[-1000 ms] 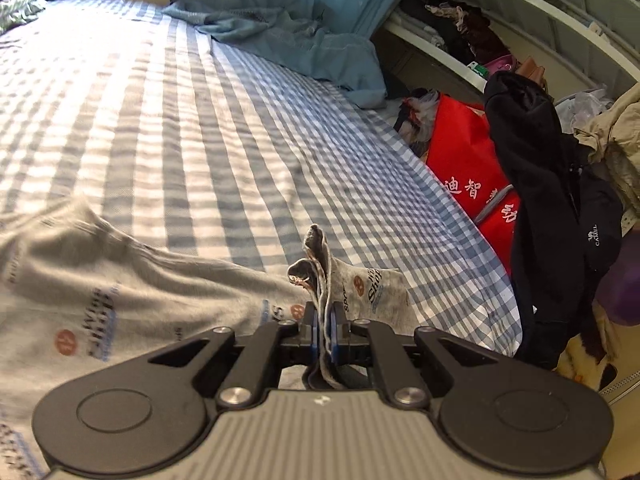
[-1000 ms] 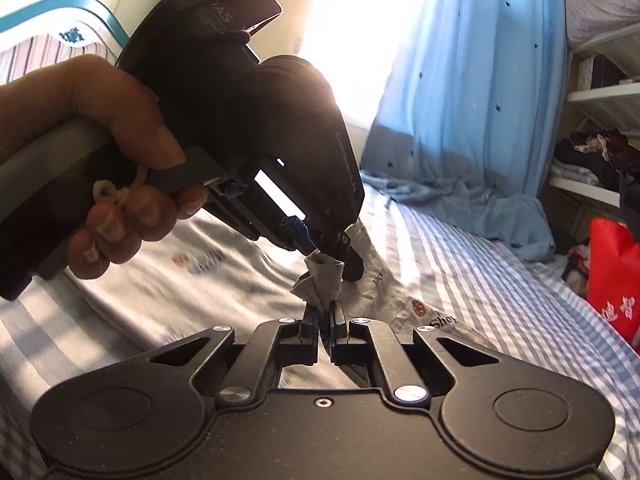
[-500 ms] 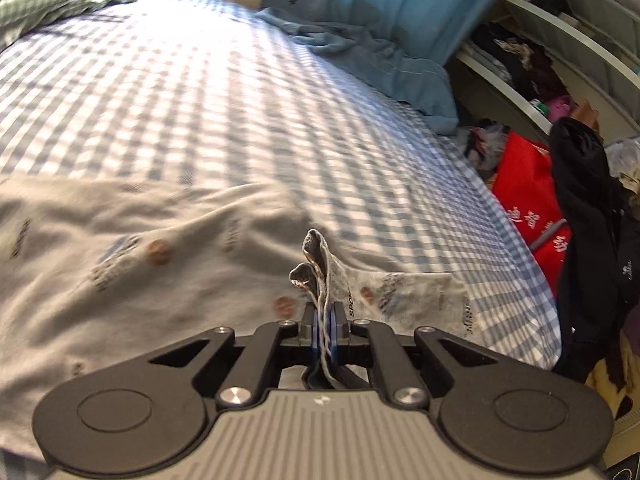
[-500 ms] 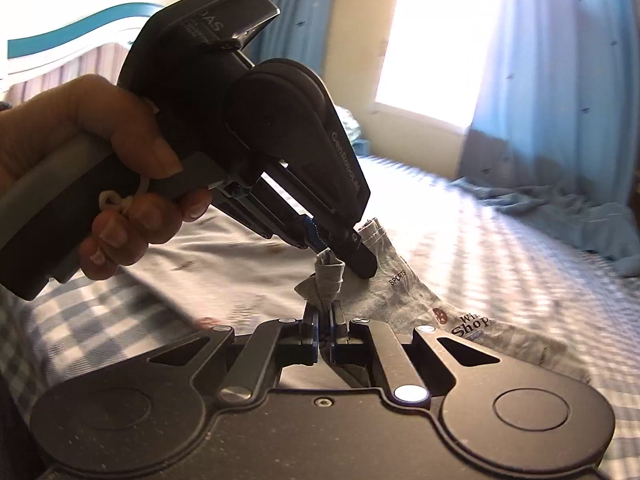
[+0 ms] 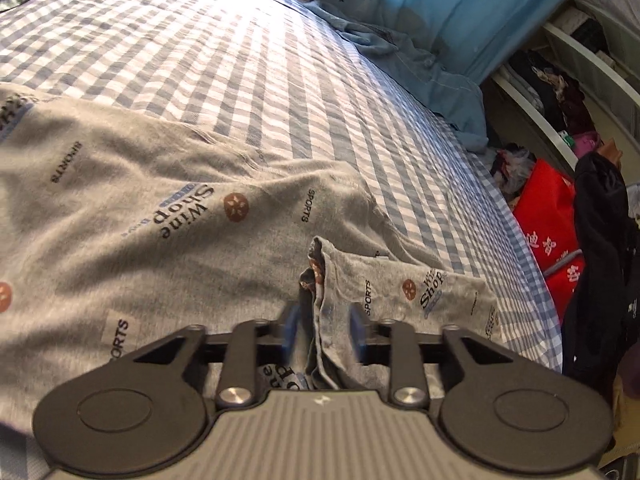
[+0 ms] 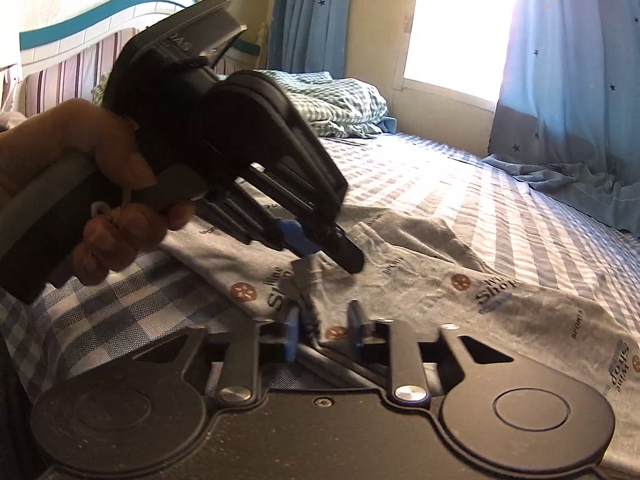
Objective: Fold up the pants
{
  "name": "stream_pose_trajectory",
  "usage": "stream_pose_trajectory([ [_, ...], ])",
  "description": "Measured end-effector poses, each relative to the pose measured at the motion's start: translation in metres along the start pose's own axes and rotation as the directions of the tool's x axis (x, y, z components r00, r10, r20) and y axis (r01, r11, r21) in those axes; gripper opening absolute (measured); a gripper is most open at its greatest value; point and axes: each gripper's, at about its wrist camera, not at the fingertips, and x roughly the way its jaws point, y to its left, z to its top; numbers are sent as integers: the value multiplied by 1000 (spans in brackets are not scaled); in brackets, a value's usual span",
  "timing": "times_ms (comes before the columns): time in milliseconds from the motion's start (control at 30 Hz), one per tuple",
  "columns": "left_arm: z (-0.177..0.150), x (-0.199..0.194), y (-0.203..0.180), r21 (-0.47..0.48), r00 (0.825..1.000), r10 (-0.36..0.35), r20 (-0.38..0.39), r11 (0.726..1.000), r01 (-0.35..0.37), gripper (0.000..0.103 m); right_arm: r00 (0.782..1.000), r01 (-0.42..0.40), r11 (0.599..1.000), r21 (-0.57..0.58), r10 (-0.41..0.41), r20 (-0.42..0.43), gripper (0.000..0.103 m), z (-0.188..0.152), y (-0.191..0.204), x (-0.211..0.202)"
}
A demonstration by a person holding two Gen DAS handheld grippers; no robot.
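Grey pants (image 5: 160, 200) printed with "Wine Shop" and "SPORTS" lie spread on the blue-checked bed sheet (image 5: 200, 40). A folded layer of the pants lies on top at the near right. My left gripper (image 5: 322, 320) is opening. A bunched hem (image 5: 320, 280) stands loose between its blue pads, which do not press on it. In the right wrist view the pants (image 6: 480, 300) stretch off to the right. My right gripper (image 6: 324, 320) is opening too, with a pinch of cloth (image 6: 308, 312) free between its pads. The left gripper (image 6: 328, 254), in a person's hand (image 6: 100, 200), hovers just ahead of it.
A blue curtain (image 5: 440, 8) drapes onto the bed's far end. Beyond the right edge are a red bag (image 5: 548, 216), a hanging black garment (image 5: 600, 240) and shelves of clothes (image 5: 560, 80). A checked quilt (image 6: 340, 104) and headboard (image 6: 80, 40) lie at the far end.
Both grippers were shut on the hem and now stand apart from it. Both hands came lower towards the bed, and the lifted cloth has settled onto the pants.
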Motion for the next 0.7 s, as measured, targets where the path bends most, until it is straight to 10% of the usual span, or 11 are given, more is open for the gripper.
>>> stream_pose_trajectory([
  [100, 0, -15, -12, 19, 992, 95, 86, 995, -96, 80, 998, 47, 998, 49, -49, 40, 88, -9, -19, -20],
  [200, -6, -18, -39, 115, 959, 220, 178, 963, -243, 96, 984, 153, 984, 90, -161, 80, 102, -20, -45, -43],
  [400, -21, 15, -76, 197, 915, 308, 259, 911, -363, 100, 893, 443, 893, 78, -447, 41, 102, -21, -117, -35],
  [567, -27, 43, -75, 162, 851, 454, 266, 849, -503, 100, 874, 485, 874, 23, -484, -41, 102, -16, -173, 3],
  [700, -34, 46, -69, 165, 835, 459, 303, 838, -521, 103, 817, 564, 823, -69, -568, -96, 102, -25, -199, 31],
])
